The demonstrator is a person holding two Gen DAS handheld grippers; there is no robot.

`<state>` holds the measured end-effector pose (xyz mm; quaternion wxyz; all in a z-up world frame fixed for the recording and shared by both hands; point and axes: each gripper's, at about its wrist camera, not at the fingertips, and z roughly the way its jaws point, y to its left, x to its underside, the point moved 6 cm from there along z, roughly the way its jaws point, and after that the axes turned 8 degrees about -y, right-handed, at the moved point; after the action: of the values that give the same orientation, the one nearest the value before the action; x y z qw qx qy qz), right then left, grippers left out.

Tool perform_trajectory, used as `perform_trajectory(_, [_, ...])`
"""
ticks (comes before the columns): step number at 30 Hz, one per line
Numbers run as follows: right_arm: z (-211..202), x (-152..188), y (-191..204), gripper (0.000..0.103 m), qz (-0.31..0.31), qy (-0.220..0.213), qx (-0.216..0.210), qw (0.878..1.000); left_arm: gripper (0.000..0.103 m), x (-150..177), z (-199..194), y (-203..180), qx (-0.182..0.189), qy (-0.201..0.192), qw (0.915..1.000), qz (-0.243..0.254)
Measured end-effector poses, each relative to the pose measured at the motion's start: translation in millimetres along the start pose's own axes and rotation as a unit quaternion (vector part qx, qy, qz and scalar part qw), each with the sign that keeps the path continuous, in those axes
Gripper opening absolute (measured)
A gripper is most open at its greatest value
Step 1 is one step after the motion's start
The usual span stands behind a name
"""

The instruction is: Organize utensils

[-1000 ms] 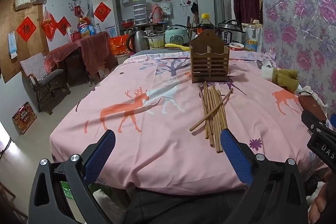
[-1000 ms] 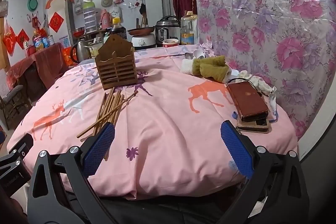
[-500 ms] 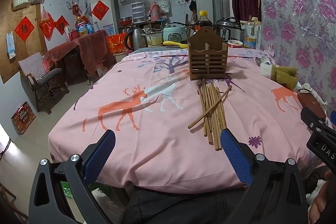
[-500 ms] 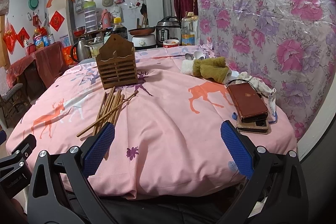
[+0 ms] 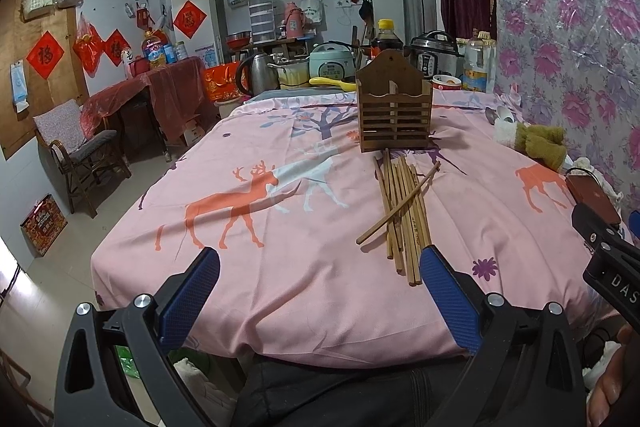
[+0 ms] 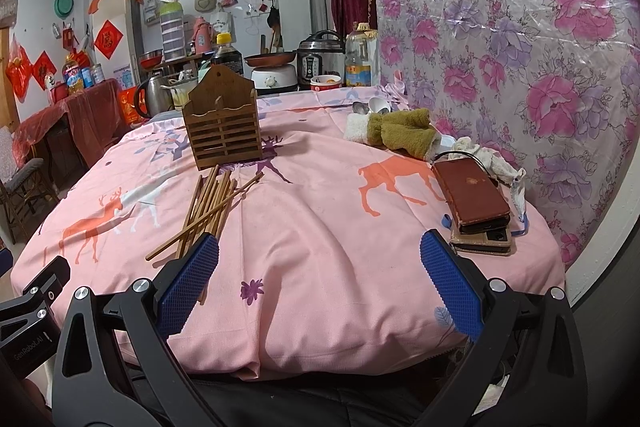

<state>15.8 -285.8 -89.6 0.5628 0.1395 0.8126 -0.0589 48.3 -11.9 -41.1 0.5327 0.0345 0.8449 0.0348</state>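
Hovering at the near edge of a bench (image 5: 248, 291) draped in a pink deer-print cloth (image 6: 320, 227), two hand-held grippers sit w/ nothing between their blue pads. The left hand-held gripper (image 5: 318, 291) is spread wide, jaws well apart, its right pad just beside the near ends of the chopsticks (image 5: 404, 211) but not touching them as far as the left wrist view shows. The right hand-held gripper (image 6: 318, 291) is likewise spread wide and empty; in the right wrist view its left pad overlaps the near tips of the chopsticks (image 6: 208, 207), contact can't be told.

The chopsticks lie loose in a rough bundle on the cloth, approx. lengthwise toward the far side, w/ one stick crossed diagonally over the rest. Their far ends reach just in front of the wooden utensil holder (image 5: 394, 111), which stands upright on the bench, slatted front facing the cameras, peaked back panel behind; its slots look empty from here.

At the right side of the bench: a brown wallet (image 6: 470, 197) stacked on a phone (image 6: 482, 241), near a green-and-white towel (image 6: 396, 133). Beyond the far edge: rice cooker (image 5: 332, 59), pressure cooker (image 5: 434, 57), oil bottle (image 6: 358, 61), etc.
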Motion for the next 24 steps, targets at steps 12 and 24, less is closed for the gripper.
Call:
perform_trajectory(12, [0.5,1.4,0.8,0.097,-0.001,0.002,0.001,1.000,0.098,0.9,0.1,-1.3,0.000,0.000,1.0000,-0.001])
perform_trajectory(24, [0.7,0.8,0.4,0.097,-0.001,0.002,0.001,1.000,0.098,1.3,-0.2,-2.3,0.001,0.001,1.0000,-0.001])
